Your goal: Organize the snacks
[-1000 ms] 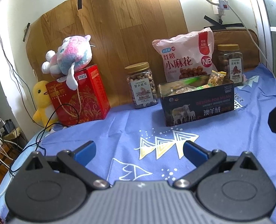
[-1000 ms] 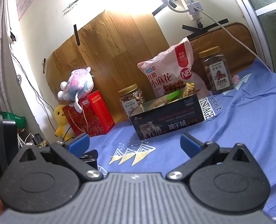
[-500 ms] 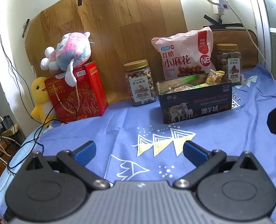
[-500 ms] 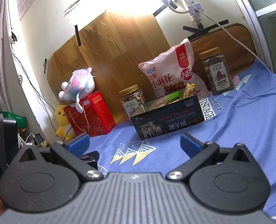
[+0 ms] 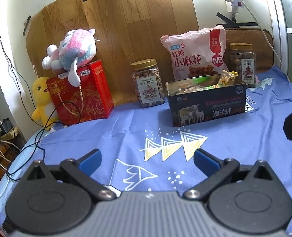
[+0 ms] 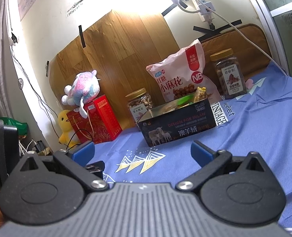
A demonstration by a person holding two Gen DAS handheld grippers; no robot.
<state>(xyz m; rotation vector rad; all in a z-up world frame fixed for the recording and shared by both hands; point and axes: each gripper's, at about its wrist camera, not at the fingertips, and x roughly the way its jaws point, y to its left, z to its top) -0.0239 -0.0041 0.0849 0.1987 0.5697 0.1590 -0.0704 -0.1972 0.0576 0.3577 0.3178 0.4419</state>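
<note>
Dark tin box, 1 o'clock on the blue cloth: snack packets inside mostly hidden by its wall. Pink snack bag behind, base hidden. Left gripper: spread wide, holding nothing. Right gripper: likewise wide, holding nothing.

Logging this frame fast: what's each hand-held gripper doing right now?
Left hand-held gripper: open, holding nothing.
Right hand-held gripper: open, holding nothing.
</note>
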